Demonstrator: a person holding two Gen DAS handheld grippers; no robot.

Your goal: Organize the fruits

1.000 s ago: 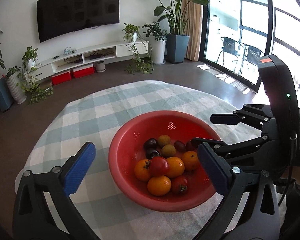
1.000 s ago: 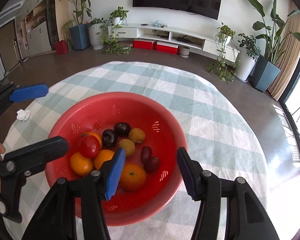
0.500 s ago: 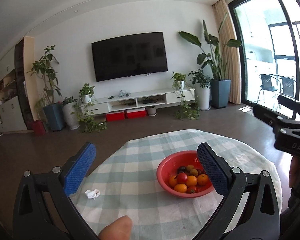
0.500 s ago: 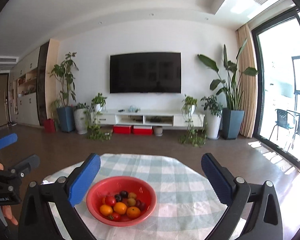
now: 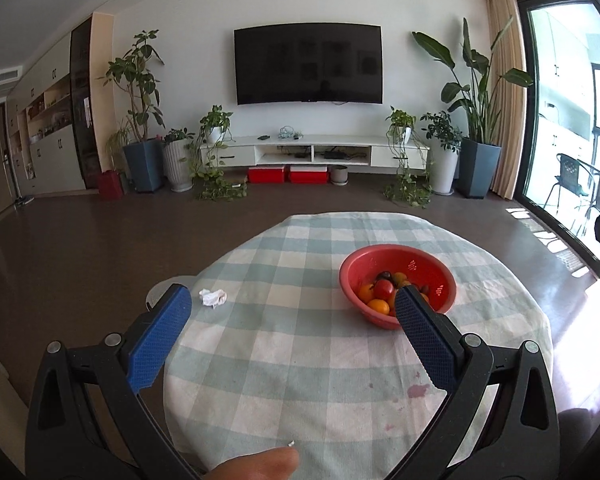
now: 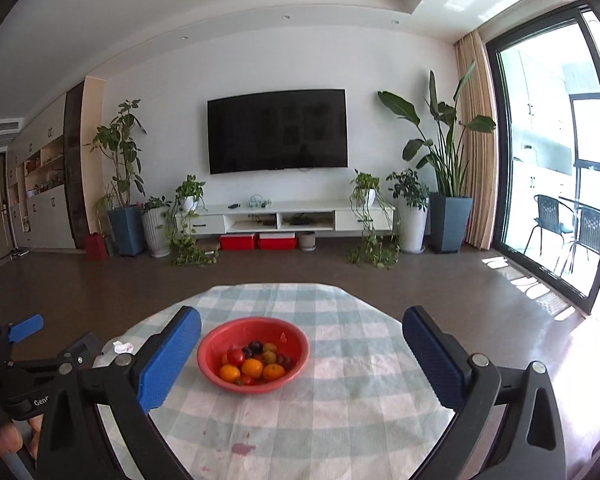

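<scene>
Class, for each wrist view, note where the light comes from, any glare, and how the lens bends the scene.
Left wrist view: daylight from the window at right, sun patches on the floor, walls bowed by fisheye, dark corners. Right wrist view: window overexposed, glare on the floor lower right, ceiling line curved; bowl stays sharp.

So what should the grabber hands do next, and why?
Probably nothing more than resting. All the fruits sit together in the red bowl, none lies loose on the checked cloth, and both the left gripper and right gripper are open, empty and back from the bowl.
</scene>
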